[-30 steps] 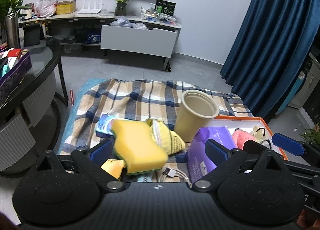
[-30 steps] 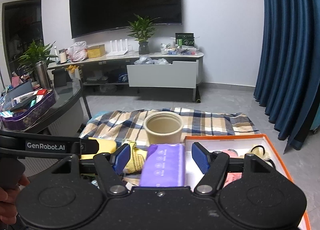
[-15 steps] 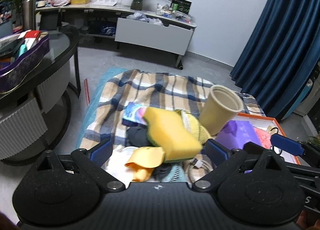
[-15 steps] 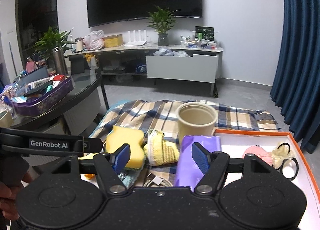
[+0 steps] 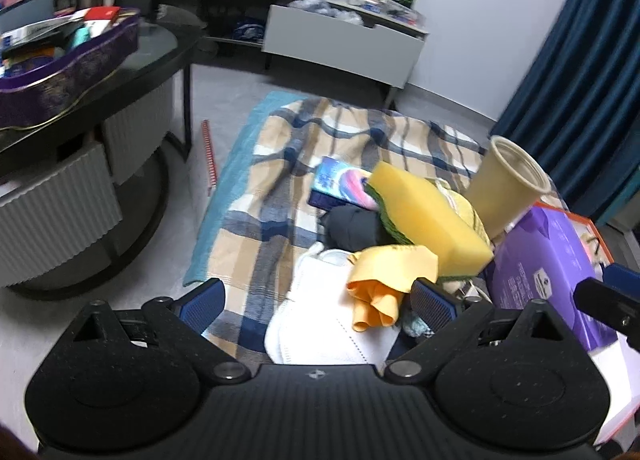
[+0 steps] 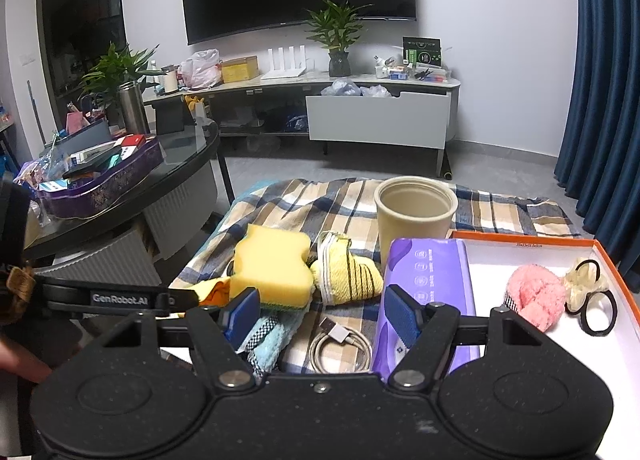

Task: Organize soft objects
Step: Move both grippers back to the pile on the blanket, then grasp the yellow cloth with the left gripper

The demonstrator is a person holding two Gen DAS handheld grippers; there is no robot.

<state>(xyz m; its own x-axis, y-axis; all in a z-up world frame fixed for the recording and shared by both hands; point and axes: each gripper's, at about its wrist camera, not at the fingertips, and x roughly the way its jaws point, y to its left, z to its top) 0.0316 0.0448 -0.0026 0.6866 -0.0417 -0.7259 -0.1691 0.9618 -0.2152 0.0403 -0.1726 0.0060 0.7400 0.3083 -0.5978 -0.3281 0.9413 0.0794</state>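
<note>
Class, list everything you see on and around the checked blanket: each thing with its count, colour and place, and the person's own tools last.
Sponge: one, yellow, on the pile at blanket's middle.
Striped cloth: one, yellow, right of the sponge.
Cup: one, beige, upright behind the cloth.
Tissue pack: one, purple, at the box's left edge.
Box: one, orange rim, white inside, right.
Fluffy item: one, pink, in the box.
Cable: one, white, coiled, front.
White cloth: one, near front.
Orange cloth: one, on the white cloth.
Left gripper: fingers open.
Right gripper: fingers open.
</note>
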